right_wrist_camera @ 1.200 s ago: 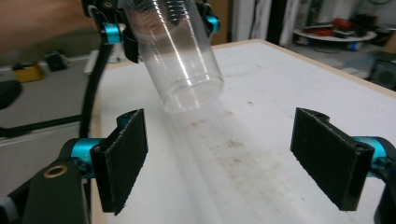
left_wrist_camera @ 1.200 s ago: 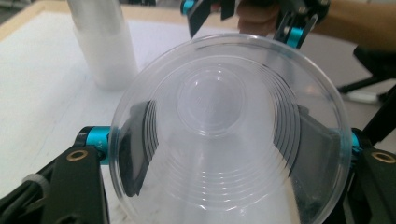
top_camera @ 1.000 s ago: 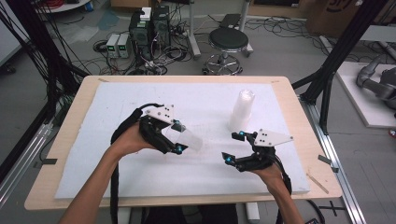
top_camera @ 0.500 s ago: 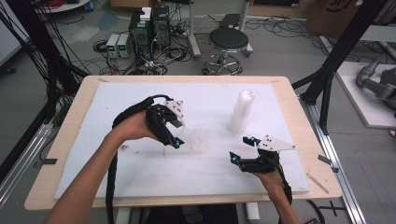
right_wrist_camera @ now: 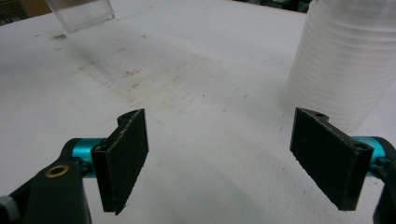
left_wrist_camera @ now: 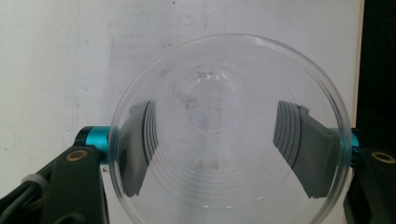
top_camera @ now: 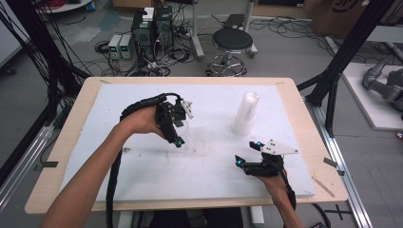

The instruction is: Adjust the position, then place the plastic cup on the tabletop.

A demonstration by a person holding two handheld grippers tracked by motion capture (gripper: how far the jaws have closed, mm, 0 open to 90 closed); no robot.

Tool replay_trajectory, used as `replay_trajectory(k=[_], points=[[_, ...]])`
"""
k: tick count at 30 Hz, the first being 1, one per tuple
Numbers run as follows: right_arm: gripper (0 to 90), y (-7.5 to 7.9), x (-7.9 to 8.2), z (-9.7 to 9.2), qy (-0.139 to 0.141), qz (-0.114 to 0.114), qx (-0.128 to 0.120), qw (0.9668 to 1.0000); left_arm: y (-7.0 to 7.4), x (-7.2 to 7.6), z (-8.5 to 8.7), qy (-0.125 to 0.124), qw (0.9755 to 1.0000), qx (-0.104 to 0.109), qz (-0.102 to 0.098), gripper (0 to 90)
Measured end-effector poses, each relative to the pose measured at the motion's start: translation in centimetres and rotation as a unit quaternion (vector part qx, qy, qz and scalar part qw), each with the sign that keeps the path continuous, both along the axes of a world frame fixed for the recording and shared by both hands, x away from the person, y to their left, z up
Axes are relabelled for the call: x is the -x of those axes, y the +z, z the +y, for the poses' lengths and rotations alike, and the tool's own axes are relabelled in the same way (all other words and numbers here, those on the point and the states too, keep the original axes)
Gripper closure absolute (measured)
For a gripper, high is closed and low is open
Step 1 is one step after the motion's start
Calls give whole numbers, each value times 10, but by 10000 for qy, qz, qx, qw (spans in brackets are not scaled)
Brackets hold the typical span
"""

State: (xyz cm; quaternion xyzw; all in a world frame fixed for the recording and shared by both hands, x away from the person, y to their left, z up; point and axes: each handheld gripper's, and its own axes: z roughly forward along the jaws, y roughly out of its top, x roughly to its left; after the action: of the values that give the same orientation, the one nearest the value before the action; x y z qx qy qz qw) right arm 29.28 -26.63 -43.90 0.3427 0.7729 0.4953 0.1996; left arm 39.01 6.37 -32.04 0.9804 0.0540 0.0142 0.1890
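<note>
The left hand-held gripper (top_camera: pixel 178 135) is closed on one clear plastic cup (left_wrist_camera: pixel 229 126). Its two grey pads (left_wrist_camera: pixel 301 144) press on the cup wall from both sides, and the left gripper view looks straight into the cup mouth toward the white surface (top_camera: pixel 142 175) below. In the high view this gripper points down, above the middle of the surface. The right hand-held gripper (top_camera: pixel 247 154) is wide open with nothing between its jaws, low over the surface near the front edge. The stack of clear cups (top_camera: pixel 245 113) stands upright beyond it, near but apart.
</note>
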Motion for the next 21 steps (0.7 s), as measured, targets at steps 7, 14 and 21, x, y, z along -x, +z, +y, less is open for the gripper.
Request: replay_trajectory(k=[7,14,21], points=[[191,-5,-1,1,-38,-40,79,10000,-1,-2,-1,-8,10000,-42,-19,302],[190,-11,-1,3,-4,-26,164,9999,-2,-3,-1,8,10000,-60,-3,302],[190,-13,-3,1,4,2,130,9999,-3,-5,0,27,10000,-58,-2,302]])
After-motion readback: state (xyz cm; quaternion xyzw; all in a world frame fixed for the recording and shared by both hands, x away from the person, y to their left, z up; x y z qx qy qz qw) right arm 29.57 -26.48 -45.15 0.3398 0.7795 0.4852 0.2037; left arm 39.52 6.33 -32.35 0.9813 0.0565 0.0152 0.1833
